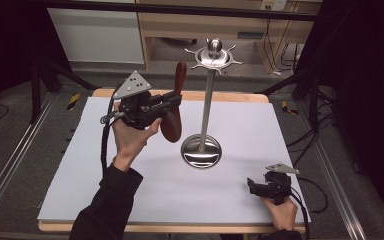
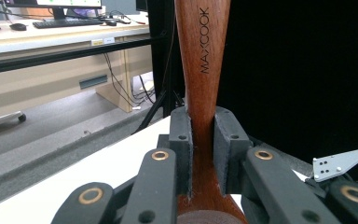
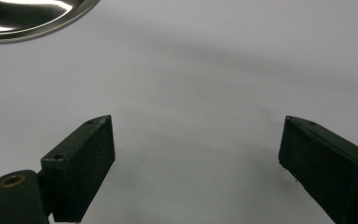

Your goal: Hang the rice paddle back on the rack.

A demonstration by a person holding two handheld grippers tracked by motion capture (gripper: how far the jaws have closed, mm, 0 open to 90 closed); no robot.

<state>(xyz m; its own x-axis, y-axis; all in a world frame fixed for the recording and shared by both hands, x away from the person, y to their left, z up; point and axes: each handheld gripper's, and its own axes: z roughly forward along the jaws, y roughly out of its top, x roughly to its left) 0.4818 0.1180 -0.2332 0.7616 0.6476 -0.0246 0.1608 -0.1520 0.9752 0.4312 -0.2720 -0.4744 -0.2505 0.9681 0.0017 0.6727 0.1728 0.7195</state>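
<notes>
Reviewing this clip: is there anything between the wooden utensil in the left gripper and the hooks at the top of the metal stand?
Nothing visible does. The left gripper holds the wooden utensil upright, just left of the metal stand; the gap up to the hooks looks open. The right gripper rests low, near the table's front right corner.

Bright table, dark surroundings.
Overhead light falls evenly on the white table [image 1: 130, 190], while both sides of the high view sink into black. Glare streaks the steel stand base [image 1: 201, 151]. In the left gripper view the wooden handle [image 2: 204, 60] is sharp and the nearest jaw links are blurred.
</notes>
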